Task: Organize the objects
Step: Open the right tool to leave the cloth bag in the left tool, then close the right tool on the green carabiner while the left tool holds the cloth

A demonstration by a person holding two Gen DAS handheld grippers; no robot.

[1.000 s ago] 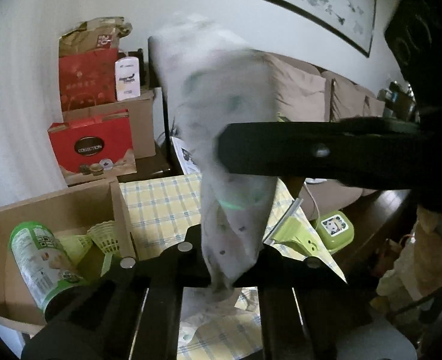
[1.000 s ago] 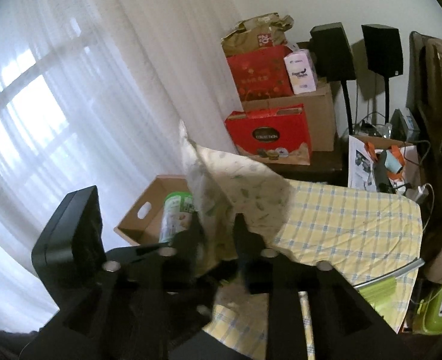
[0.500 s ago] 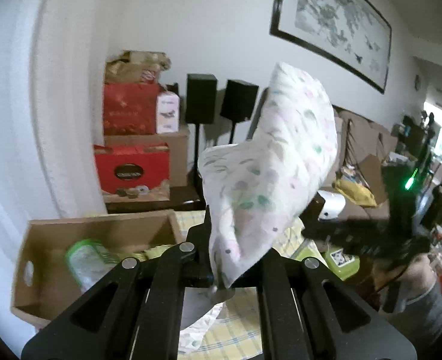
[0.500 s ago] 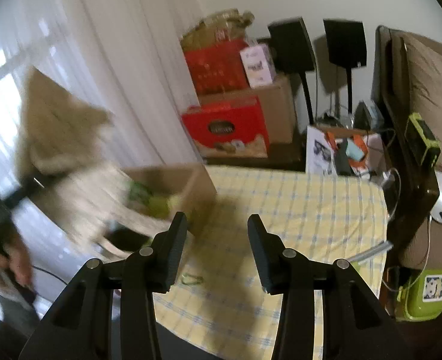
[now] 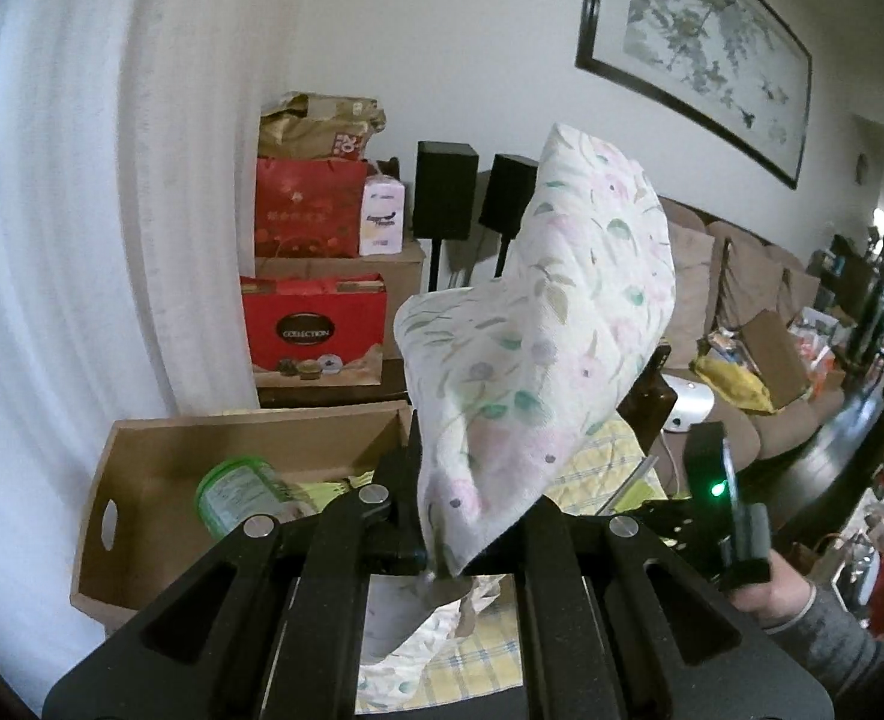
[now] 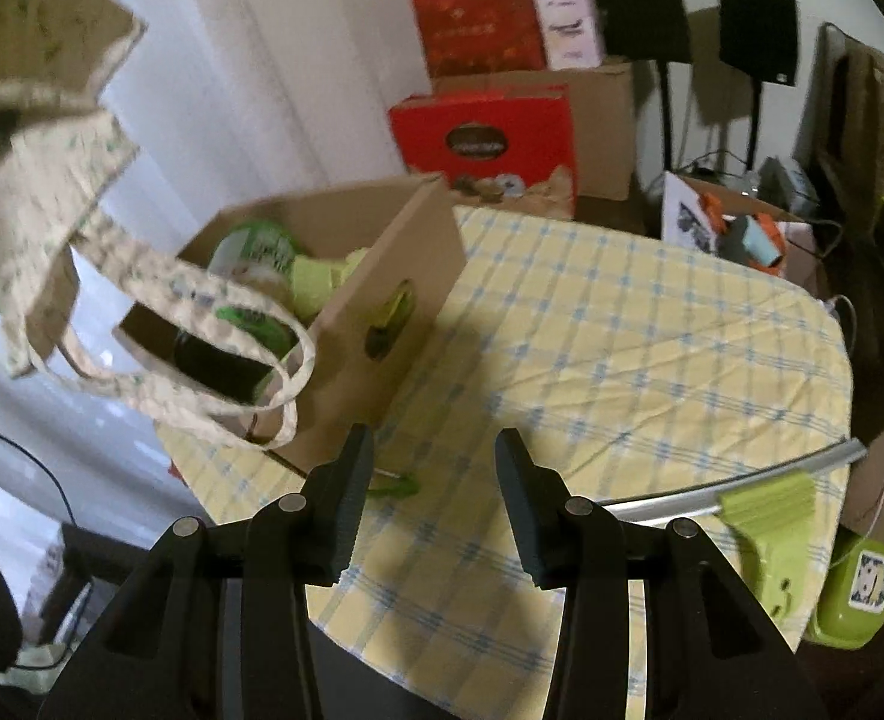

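Now we have the left gripper (image 5: 442, 564) clamped tight on one floral cloth bag (image 5: 538, 360), its jaws all but closed on the fabric, and the bag stands up in the air above the near edge of the table. In the right wrist view that same bag (image 6: 39, 138) hangs blurred at the far left, with two looped handles dangling in front of the box. Our right gripper (image 6: 432, 468) holds nothing: its jaws stand partly apart over the yellow checked tablecloth (image 6: 622, 330), with only cloth showing between them. In the left wrist view we catch that right gripper (image 5: 712, 504) low on the right, a green light glowing on it and one hand (image 5: 766, 594) in a grey sleeve wrapped round its grip.

On the left of the table sits one open cardboard box (image 6: 393, 276) with an oval handle hole in its near wall. Inside it we count one green-lidded can (image 6: 255, 252) lying on its side, beside some yellow-green things we cannot make out. One small green item (image 6: 396, 486) lies on the tablecloth just beside the right gripper's left finger.

Far behind we count two black speakers (image 5: 445, 198), two red gift boxes (image 5: 315, 324), and one framed picture (image 5: 700, 48) on the wall. One green clip (image 6: 772, 516) grips the table's right edge.
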